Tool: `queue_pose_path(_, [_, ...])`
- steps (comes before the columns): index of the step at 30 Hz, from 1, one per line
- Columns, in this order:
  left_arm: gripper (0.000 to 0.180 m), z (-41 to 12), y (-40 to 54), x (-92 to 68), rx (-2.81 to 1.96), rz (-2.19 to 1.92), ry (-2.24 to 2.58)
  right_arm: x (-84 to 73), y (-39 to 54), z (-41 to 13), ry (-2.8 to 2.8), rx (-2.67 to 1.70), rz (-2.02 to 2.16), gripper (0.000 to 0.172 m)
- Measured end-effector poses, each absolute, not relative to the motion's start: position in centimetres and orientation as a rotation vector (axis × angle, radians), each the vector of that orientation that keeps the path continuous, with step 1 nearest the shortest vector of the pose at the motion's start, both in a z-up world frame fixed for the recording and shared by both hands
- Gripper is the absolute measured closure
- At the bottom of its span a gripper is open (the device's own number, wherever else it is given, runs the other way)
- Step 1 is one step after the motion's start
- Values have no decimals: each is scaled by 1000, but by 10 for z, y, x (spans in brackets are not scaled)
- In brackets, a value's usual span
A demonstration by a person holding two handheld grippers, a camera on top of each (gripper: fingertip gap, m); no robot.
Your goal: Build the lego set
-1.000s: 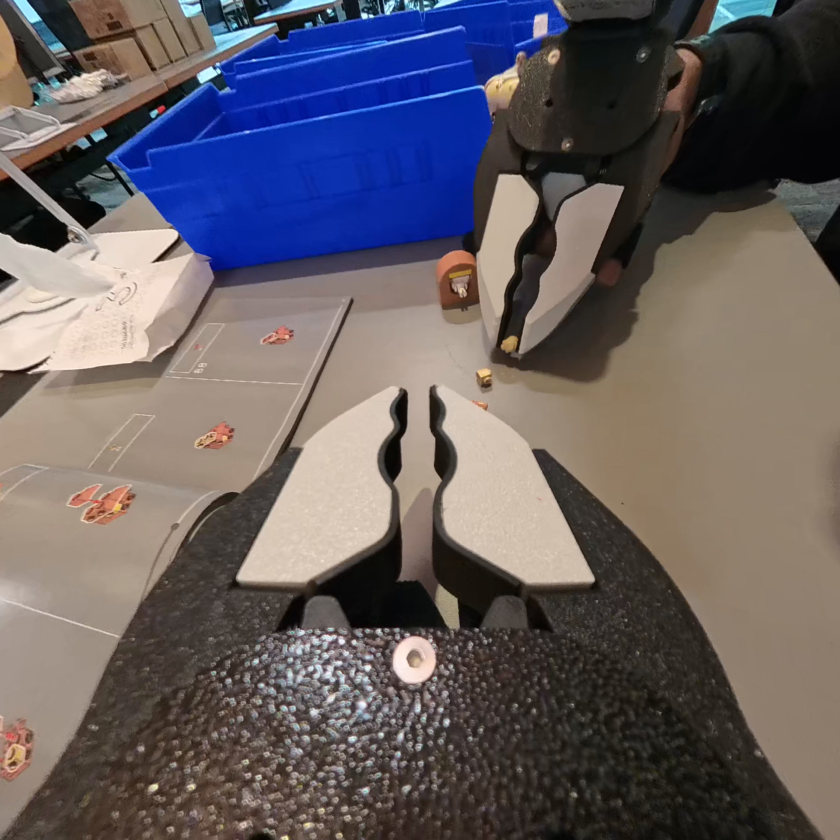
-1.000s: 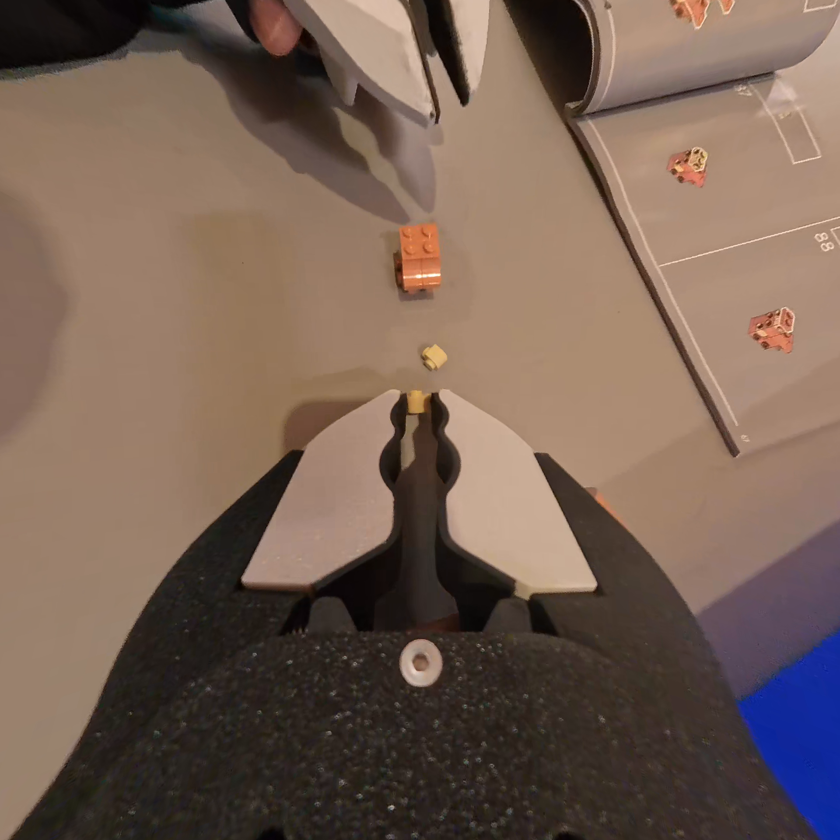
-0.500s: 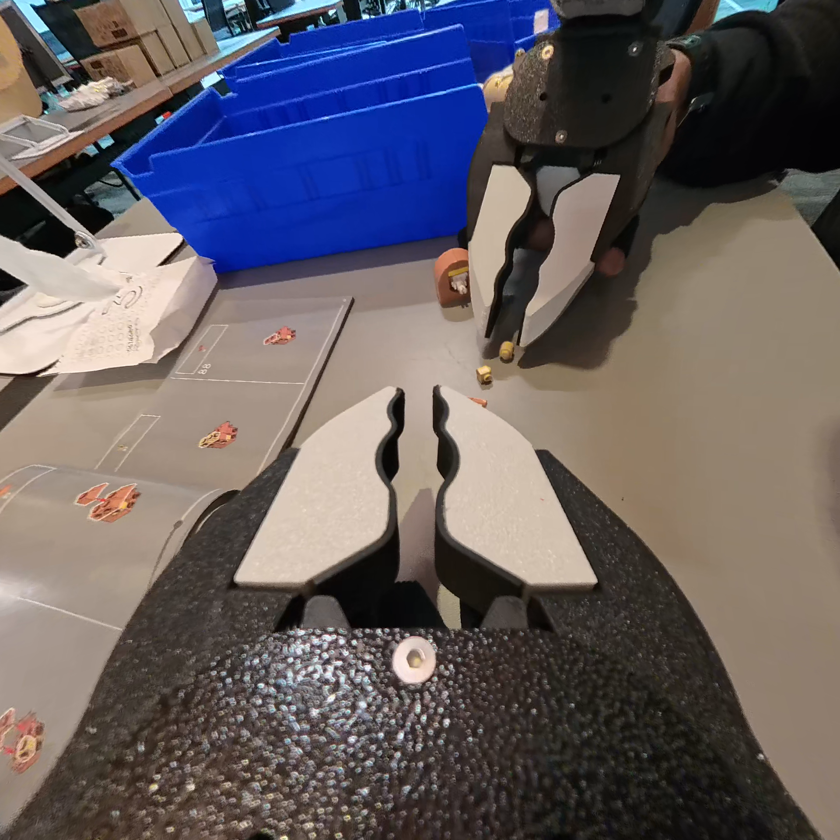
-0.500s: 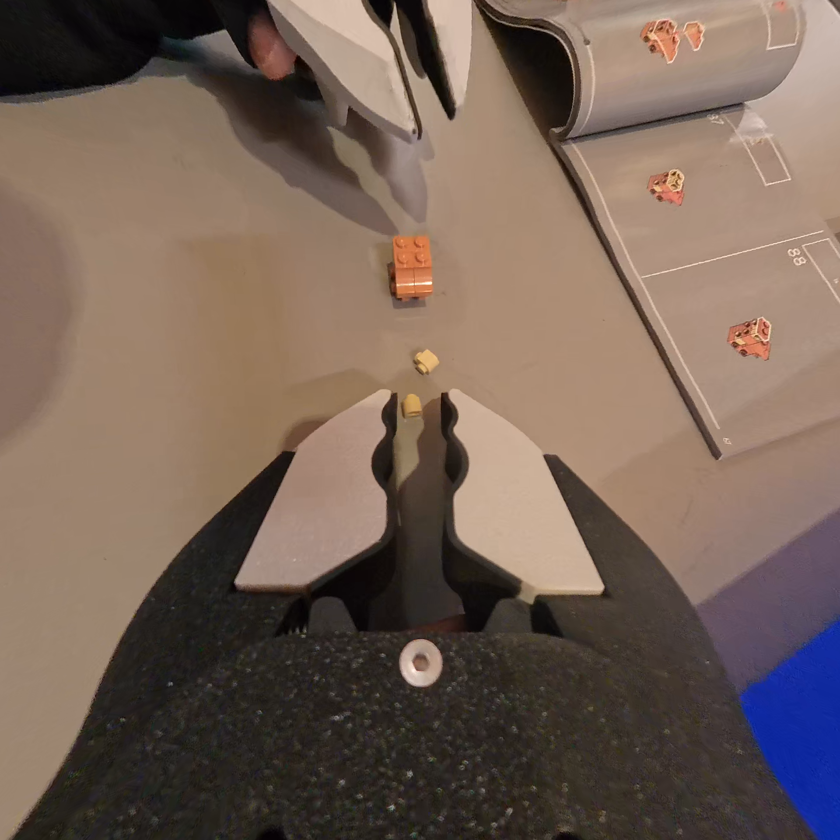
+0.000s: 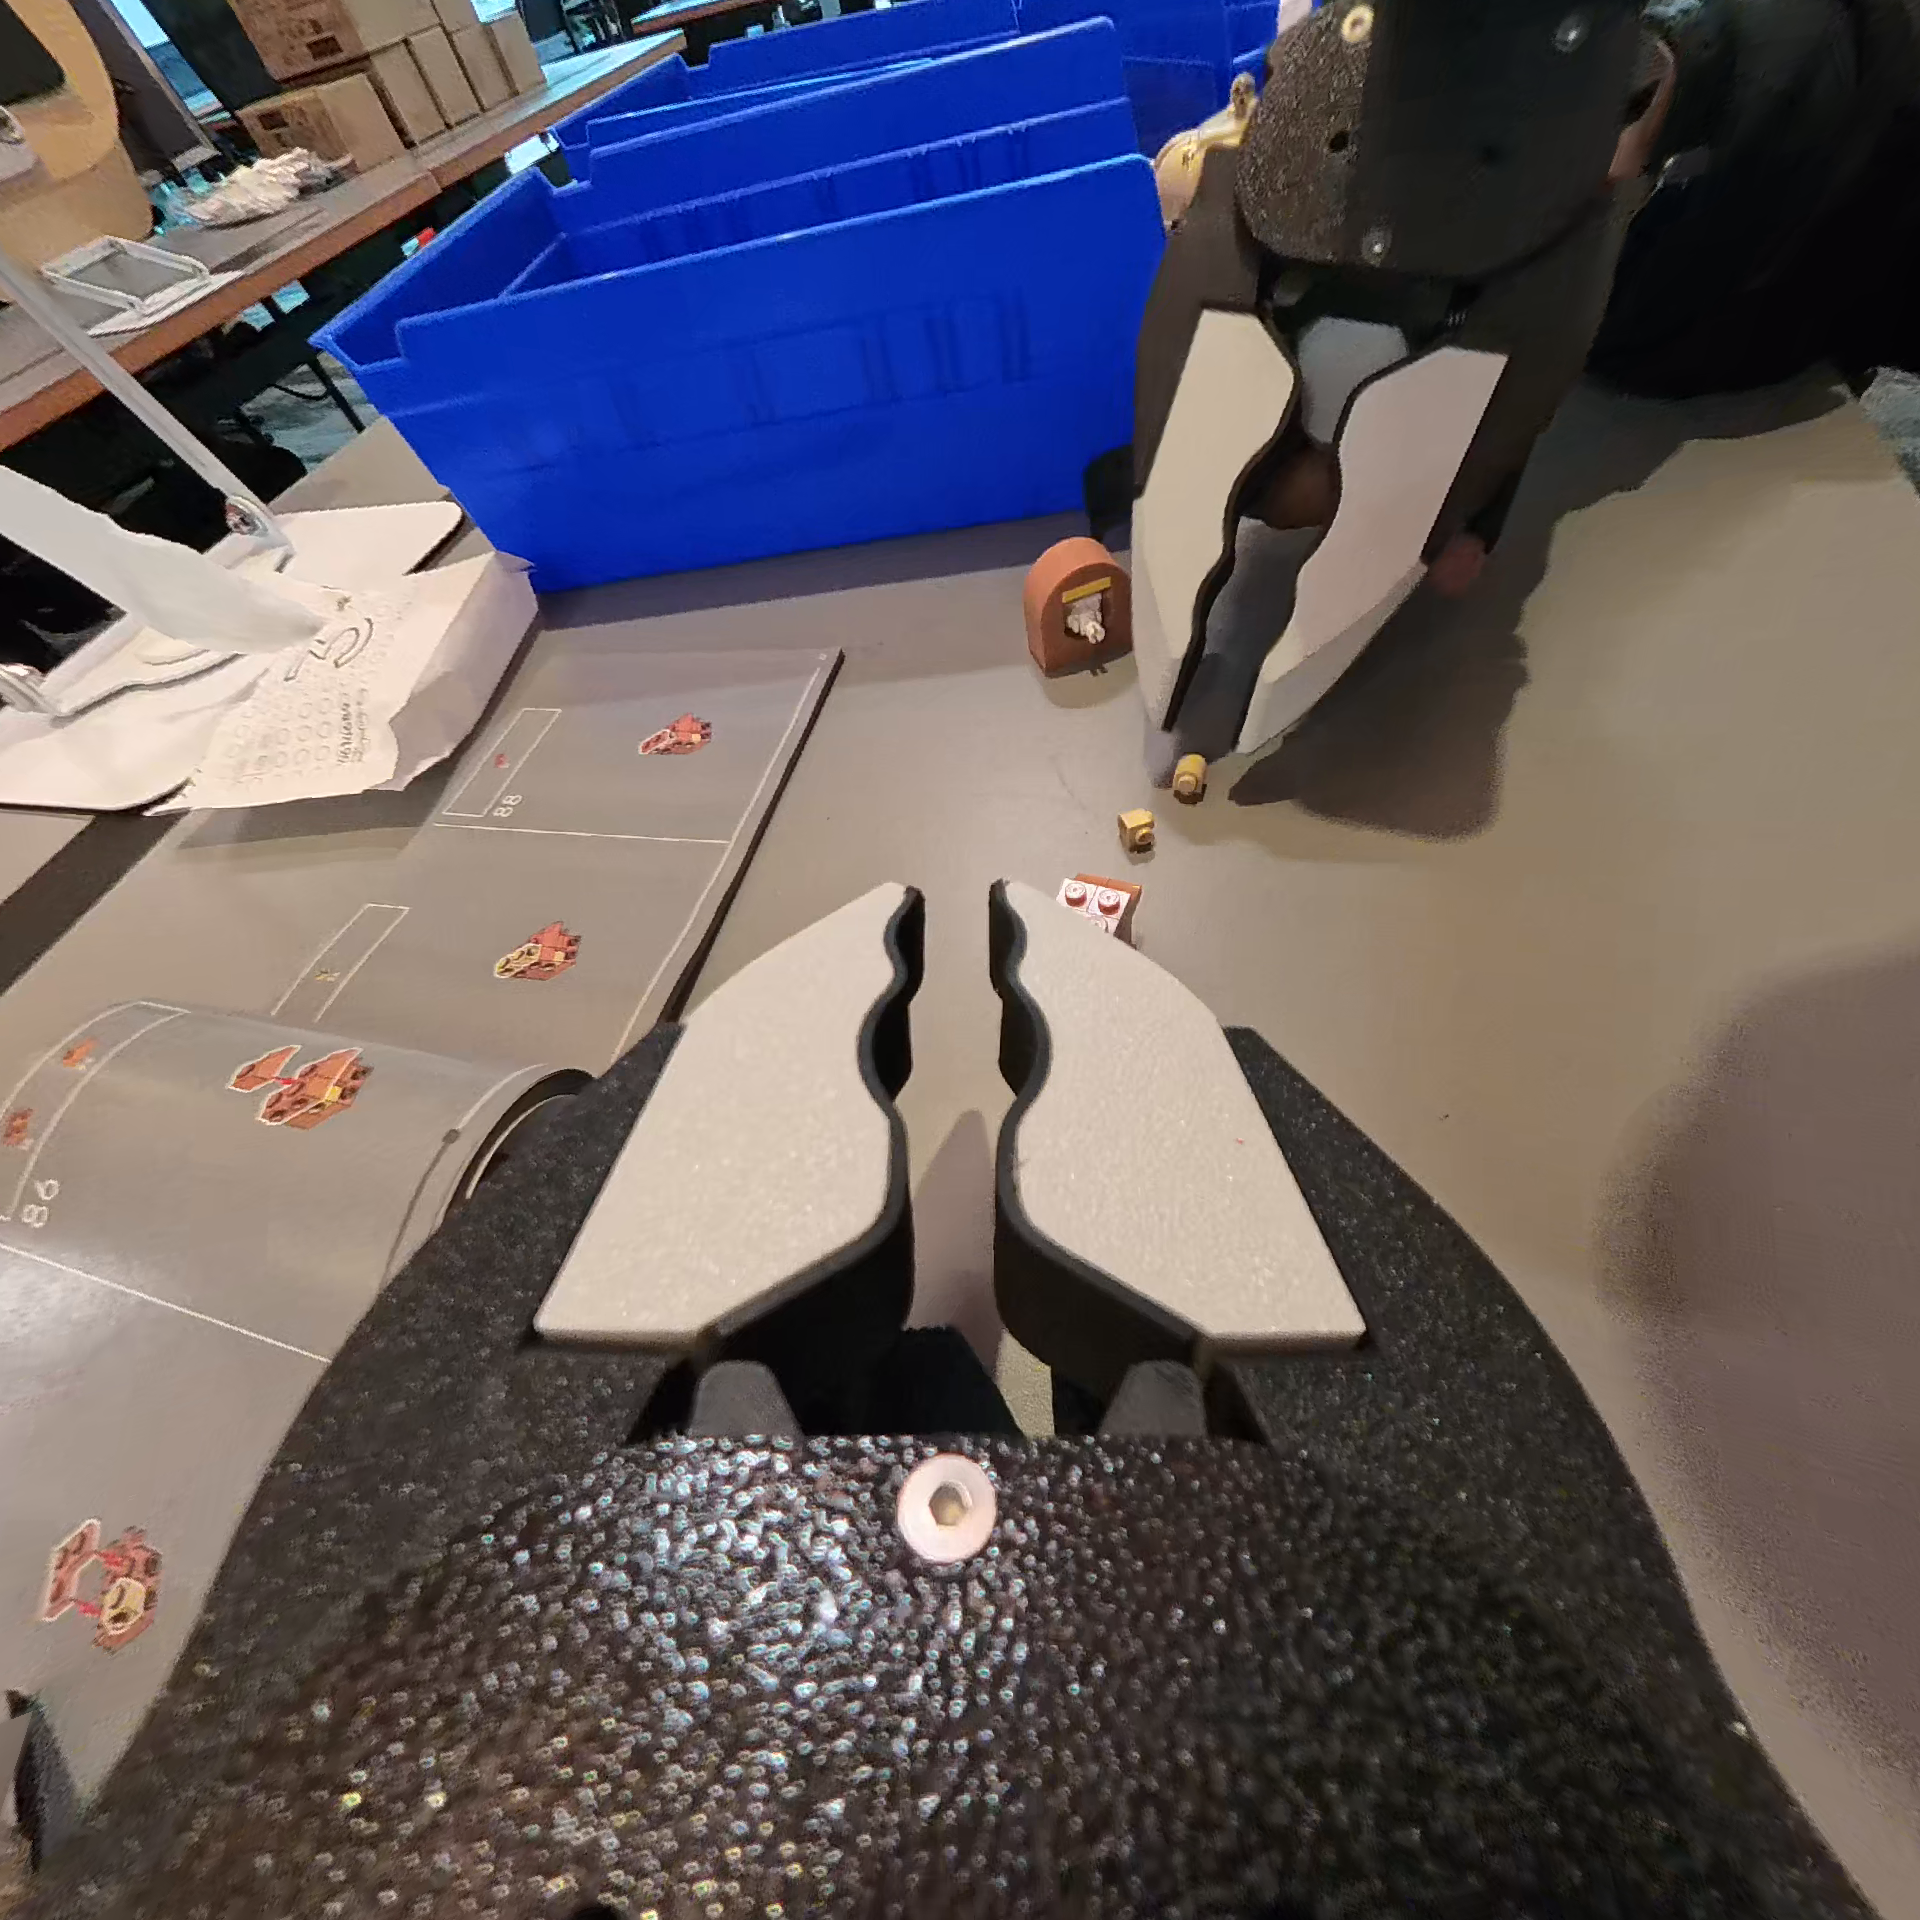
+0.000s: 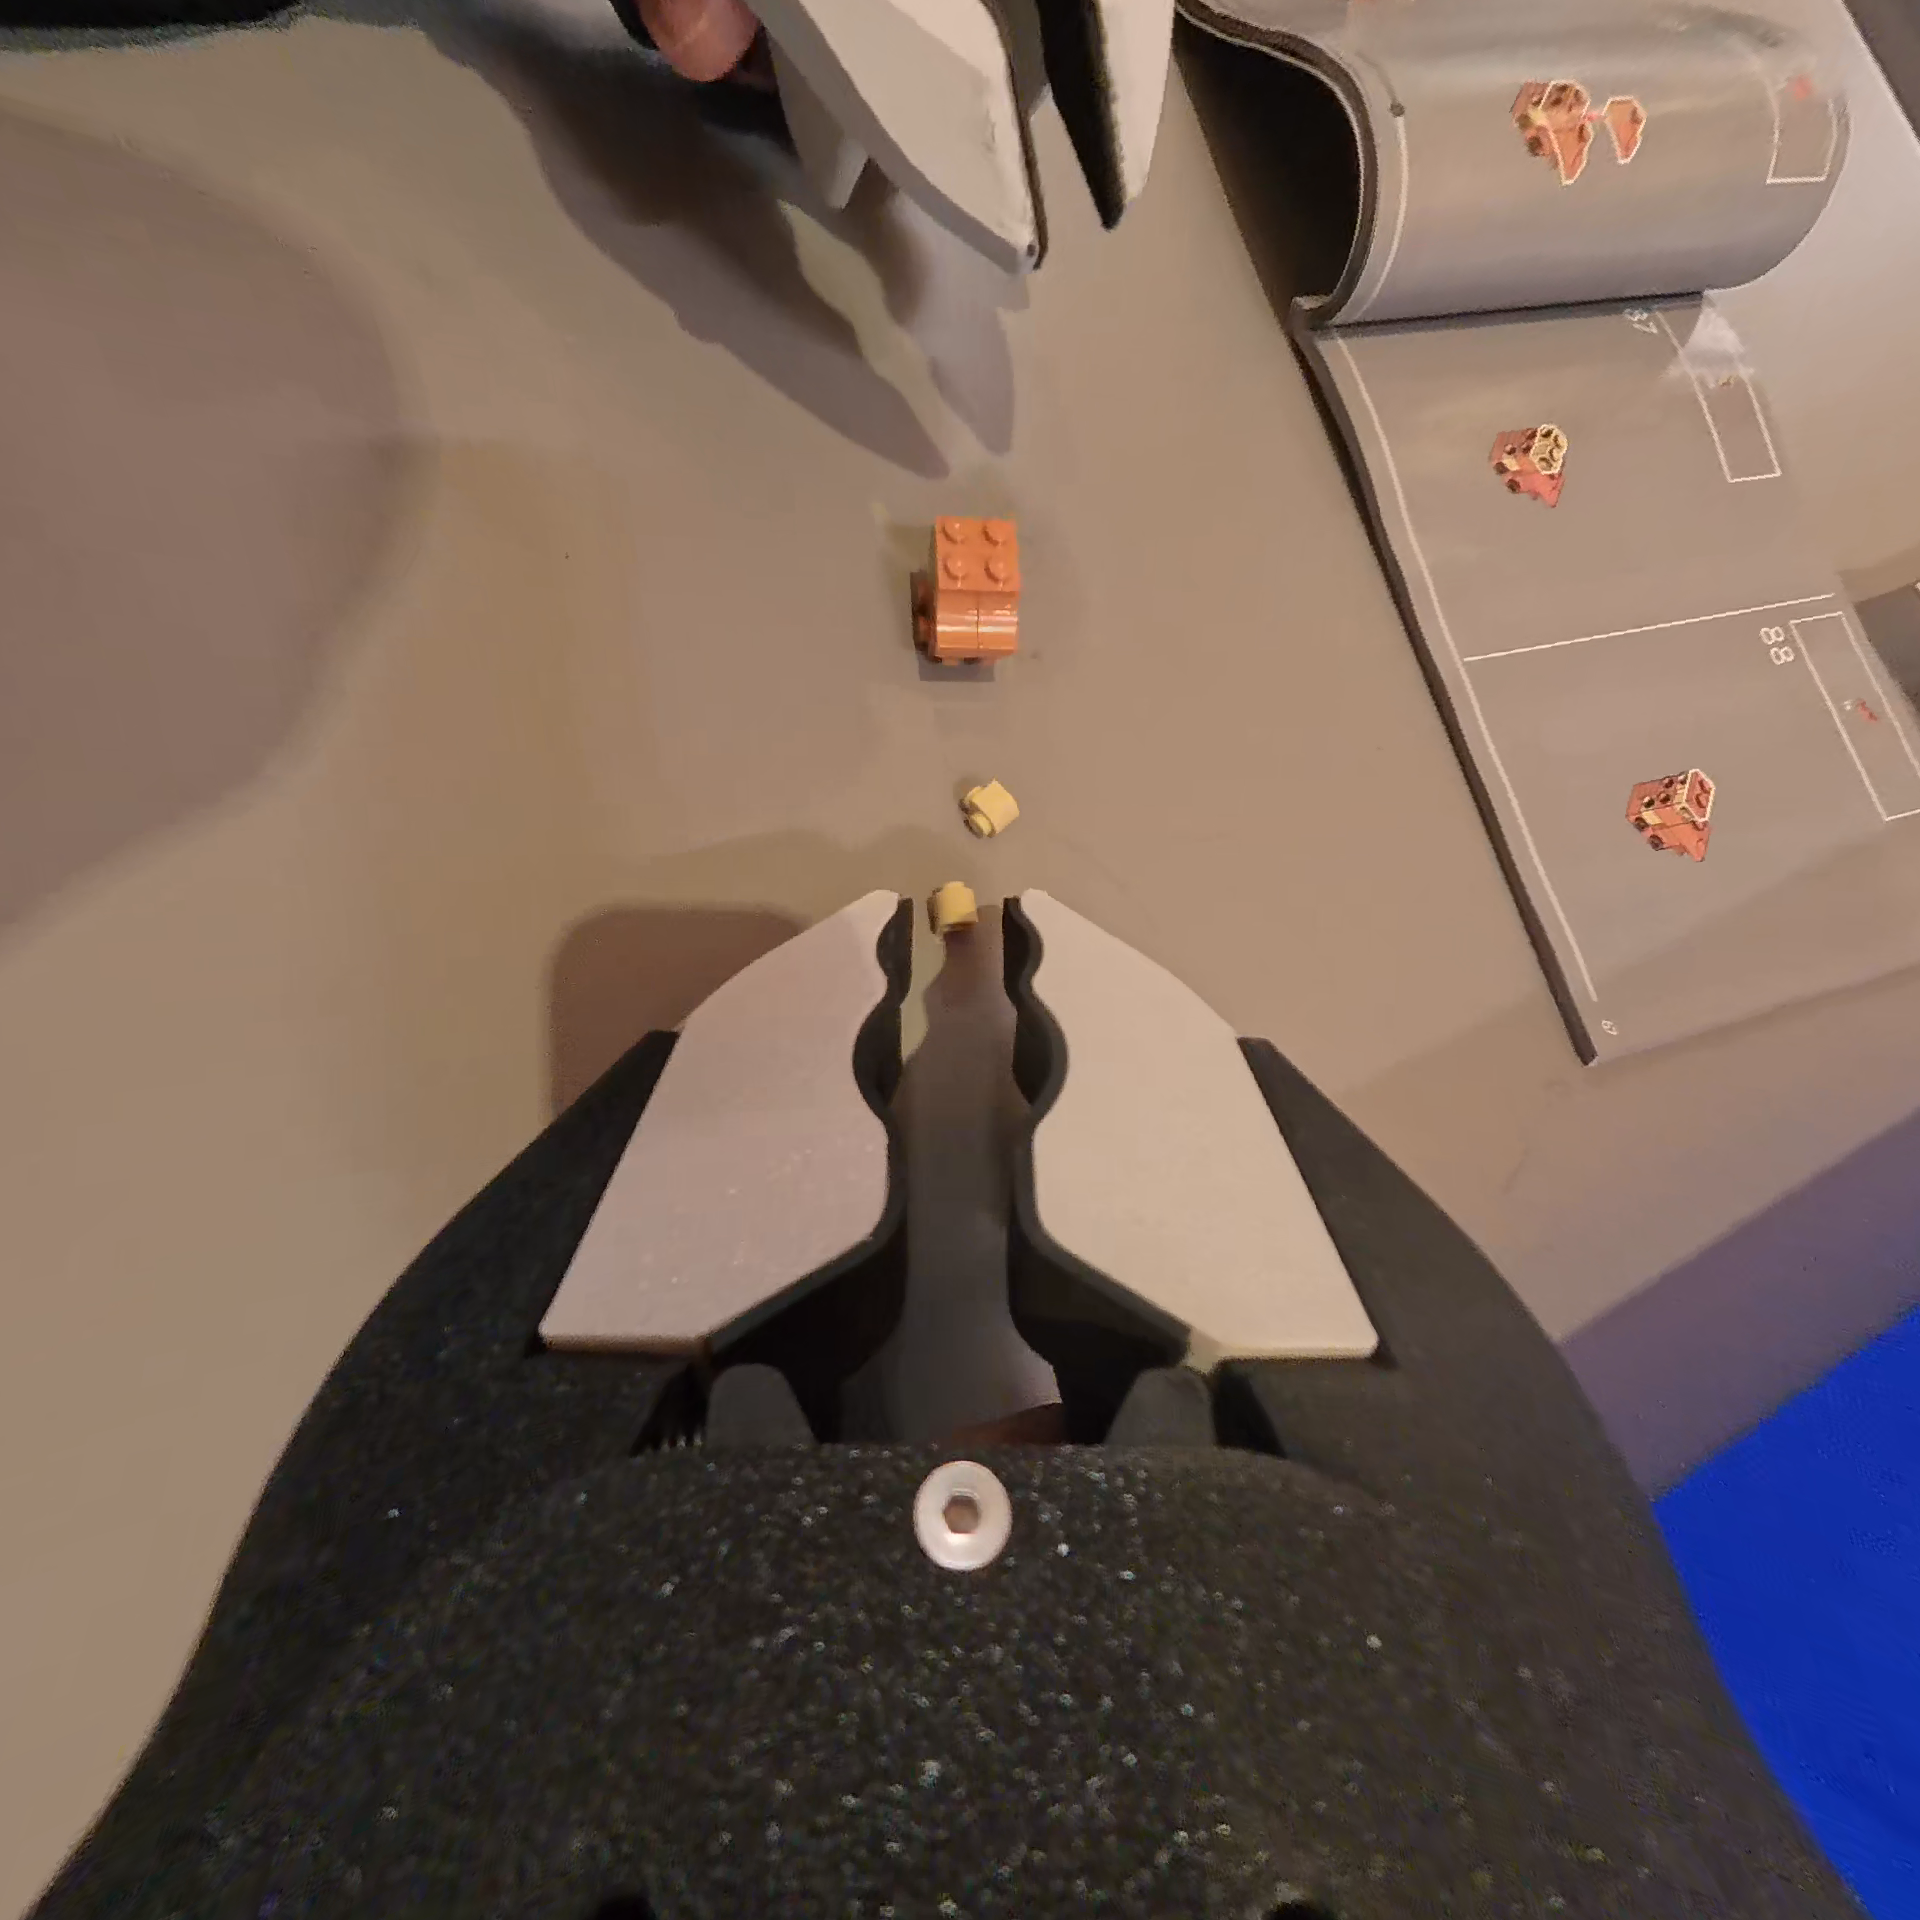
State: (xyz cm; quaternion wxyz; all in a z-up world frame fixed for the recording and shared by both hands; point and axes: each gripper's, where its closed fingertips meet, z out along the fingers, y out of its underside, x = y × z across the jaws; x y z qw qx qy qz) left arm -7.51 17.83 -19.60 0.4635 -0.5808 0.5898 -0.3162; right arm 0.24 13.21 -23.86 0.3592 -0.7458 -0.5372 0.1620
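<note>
Left wrist view: left gripper [image 5: 954,904] low over the grey surface [image 5: 1558,1039], jaws released with a narrow gap and nothing between them. Just right of the right fingertip, a small brown studded brick assembly [image 5: 1103,902], partly hidden behind that finger. Farther up the frame, a tan cube-like piece [image 5: 1137,829], then a tan round piece [image 5: 1190,775] lying on the surface right under the tips of the right gripper [image 5: 1205,743], which points steeply down in the upper right, jaws parted. Left of that gripper, an arched brown block [image 5: 1075,613]. Blue bins [image 5: 779,395] across the top, open instruction booklet [image 5: 520,883] at left, crumpled white bag [image 5: 312,717] in the upper left. Right wrist view: right gripper [image 6: 951,909] at centre, jaws released; tan round piece [image 6: 952,906] sitting between the tips, a visible gap on either side, neither pad pressing on it. Above it in a line, the tan cube-like piece [image 6: 987,808] and the brown studded brick assembly [image 6: 971,597]. Left gripper [image 6: 1060,208] at the top edge, tips apart and bare. Booklet [image 6: 1662,644] along the right, blue bin [image 6: 1818,1558] in the lower right corner.
</note>
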Motion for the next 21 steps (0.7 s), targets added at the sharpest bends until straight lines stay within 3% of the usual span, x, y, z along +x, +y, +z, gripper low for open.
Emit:
queue_pose_path(11, [169, -197, 175, -75, -1418, -771, 1470, -6, 135, -246, -1362, -1966, 458, 164])
queue_pose_path(21, [168, -178, 150, -62, -1304, -951, 1439, -40, 145, -183, -929, -1749, 956, 164])
